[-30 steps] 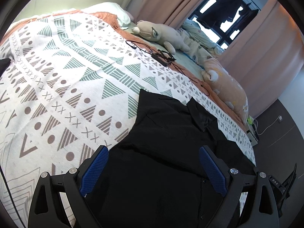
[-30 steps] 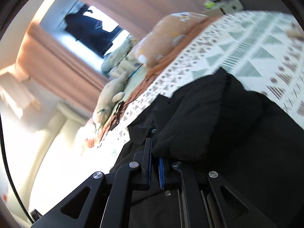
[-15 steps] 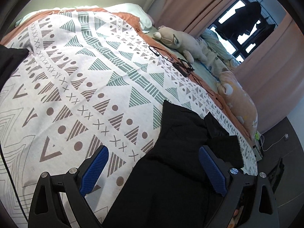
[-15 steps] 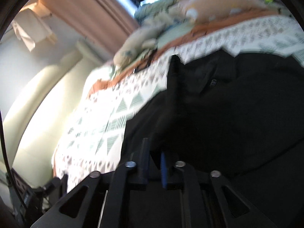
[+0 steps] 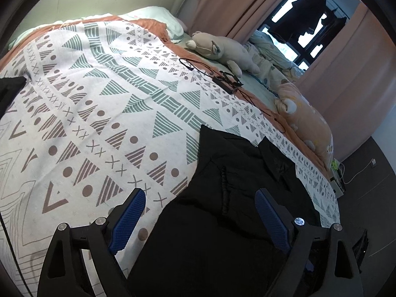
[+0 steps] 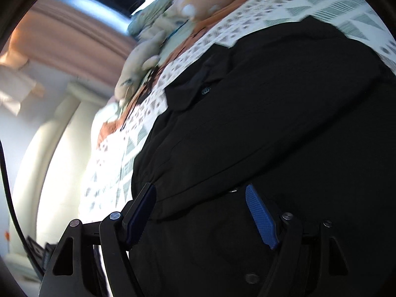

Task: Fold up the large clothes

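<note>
A large black button shirt [image 5: 222,212] lies on the patterned bedspread [image 5: 99,113], collar toward the far side. It fills most of the right wrist view [image 6: 272,123], where a sleeve lies folded across its body. My left gripper [image 5: 199,212] is open and empty above the shirt's left edge. My right gripper [image 6: 200,210] is open just over the shirt, its blue pads [image 6: 259,215] apart, holding nothing.
Two plush toys [image 5: 222,49] [image 5: 304,116] lie along the far side of the bed. A black cable and small device [image 5: 227,81] rest by them. Another dark garment [image 5: 10,91] lies at the left edge. Curtains [image 5: 235,2], window and floor are on the right.
My right gripper was shut on a fold of the black shirt; it has laid the fold across the shirt and opened. My left gripper stayed open while its view shifted slightly.
</note>
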Demonstrator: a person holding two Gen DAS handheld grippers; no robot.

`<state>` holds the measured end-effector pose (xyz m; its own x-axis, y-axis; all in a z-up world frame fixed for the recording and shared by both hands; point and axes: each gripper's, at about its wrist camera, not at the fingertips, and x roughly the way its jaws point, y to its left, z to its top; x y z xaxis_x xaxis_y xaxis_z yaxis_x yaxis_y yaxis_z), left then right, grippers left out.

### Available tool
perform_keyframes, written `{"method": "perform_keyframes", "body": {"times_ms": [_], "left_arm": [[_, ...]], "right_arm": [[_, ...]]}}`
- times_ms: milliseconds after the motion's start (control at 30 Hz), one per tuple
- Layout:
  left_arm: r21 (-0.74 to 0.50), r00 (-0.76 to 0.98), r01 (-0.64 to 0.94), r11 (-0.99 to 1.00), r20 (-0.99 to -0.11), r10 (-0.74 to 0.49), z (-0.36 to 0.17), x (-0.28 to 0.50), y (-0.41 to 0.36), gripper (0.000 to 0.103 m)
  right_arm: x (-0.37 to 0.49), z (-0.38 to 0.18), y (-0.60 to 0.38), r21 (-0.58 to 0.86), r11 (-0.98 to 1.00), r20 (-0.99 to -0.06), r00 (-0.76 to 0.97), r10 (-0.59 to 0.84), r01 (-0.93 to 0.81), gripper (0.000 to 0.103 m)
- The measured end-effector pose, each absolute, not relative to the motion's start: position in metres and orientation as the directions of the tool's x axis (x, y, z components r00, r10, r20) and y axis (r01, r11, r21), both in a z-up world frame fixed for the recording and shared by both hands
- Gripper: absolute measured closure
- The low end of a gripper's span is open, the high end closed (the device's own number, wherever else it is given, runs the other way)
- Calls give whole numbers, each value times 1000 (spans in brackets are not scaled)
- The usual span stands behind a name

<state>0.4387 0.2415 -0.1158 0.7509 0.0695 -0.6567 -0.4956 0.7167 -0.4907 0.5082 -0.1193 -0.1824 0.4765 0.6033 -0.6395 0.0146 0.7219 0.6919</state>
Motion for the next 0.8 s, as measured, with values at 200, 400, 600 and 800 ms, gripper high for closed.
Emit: {"method": "perform_keyframes", "body": {"times_ms": [200,400,600,800], "left_arm": [[-478,753,-466,744,-656,50,-118,459,224,17],[-450,701,-448,773,-713,-9,-144,492,207,37],[-458,657,-447,768,-751,-66,-175,508,196,39],[-505,629,-431,748,-762,-152,-194,519,190,61]], "right_arm": [[511,-197,-180,722,676,-635,526,566,145,33],[524,-223,-197,730,653,-647,508,568,201,52],[535,-235,-197,743,636,-639,505,581,208,72],[548,-243,-185,769,612,-613,491,619,188,94]]}}
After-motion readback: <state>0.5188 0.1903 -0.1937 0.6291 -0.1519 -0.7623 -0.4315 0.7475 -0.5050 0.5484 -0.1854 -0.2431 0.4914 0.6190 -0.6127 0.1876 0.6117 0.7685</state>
